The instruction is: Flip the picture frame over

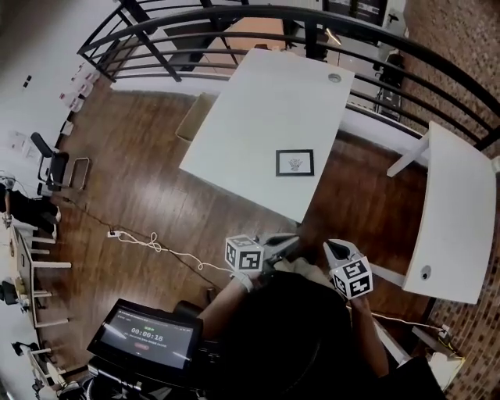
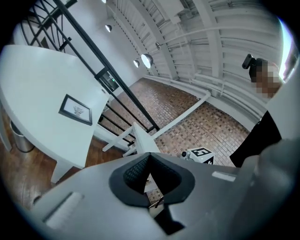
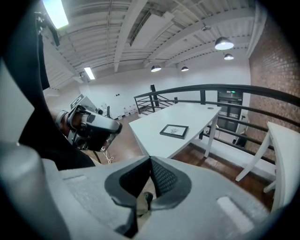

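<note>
A small black picture frame [image 1: 294, 162] lies flat, picture side up, near the front right corner of the long white table [image 1: 258, 117]. It also shows as the frame [image 2: 76, 109] in the left gripper view and as the frame [image 3: 174, 131] in the right gripper view. Both grippers hang close to my body, well short of the table. My left gripper [image 1: 291, 244] is shut with nothing in it, and my right gripper [image 1: 330, 248] is shut and empty too. In each gripper view the jaws meet: left gripper [image 2: 149, 159], right gripper [image 3: 151, 164].
A second white table [image 1: 457, 215] stands to the right. A black curved railing [image 1: 328, 23] runs behind both tables. Wooden floor lies between me and the table, with a white cable [image 1: 160, 248] on it. A tablet screen [image 1: 143, 337] sits at lower left.
</note>
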Tool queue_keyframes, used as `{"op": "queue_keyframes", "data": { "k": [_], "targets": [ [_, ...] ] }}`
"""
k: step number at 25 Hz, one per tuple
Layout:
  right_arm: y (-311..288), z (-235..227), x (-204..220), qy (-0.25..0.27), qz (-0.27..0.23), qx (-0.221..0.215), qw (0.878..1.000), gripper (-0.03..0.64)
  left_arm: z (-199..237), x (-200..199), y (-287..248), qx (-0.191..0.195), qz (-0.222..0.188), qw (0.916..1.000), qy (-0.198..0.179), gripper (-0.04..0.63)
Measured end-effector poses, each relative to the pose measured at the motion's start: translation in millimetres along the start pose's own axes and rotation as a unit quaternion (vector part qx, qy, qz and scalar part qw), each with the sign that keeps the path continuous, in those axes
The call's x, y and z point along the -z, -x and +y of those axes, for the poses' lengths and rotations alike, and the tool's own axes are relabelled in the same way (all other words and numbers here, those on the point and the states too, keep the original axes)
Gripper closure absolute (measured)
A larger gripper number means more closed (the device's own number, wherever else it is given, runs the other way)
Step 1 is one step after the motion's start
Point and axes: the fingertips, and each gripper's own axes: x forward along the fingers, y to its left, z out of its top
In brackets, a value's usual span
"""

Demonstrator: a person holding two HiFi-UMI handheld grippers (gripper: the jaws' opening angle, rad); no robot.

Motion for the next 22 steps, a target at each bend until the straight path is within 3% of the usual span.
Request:
{"op": "queue_keyframes", "data": {
  "k": [5, 9, 14, 22],
  "targets": [
    [27, 1, 1, 0.001, -0.038, 0.018, 0.999, 0.623, -36, -3, -13, 0.04, -0.019, 0.9985, -0.032, 0.581],
    [53, 28, -4, -0.008, -0.061, 0.035, 0.998, 0.623, -66, 8, 0, 0.065, -0.016, 0.9966, -0.049, 0.581],
    [84, 63, -3, 0.002, -0.077, 0.043, 0.996, 0.624, -98, 27, 19, 0.073, -0.022, 0.9936, -0.083, 0.581],
    [118, 103, 12, 0.01, -0.07, 0.048, 0.996, 0.624, -129, 75, 35, 0.08, -0.014, 0.9913, -0.103, 0.581]
  ]
}}
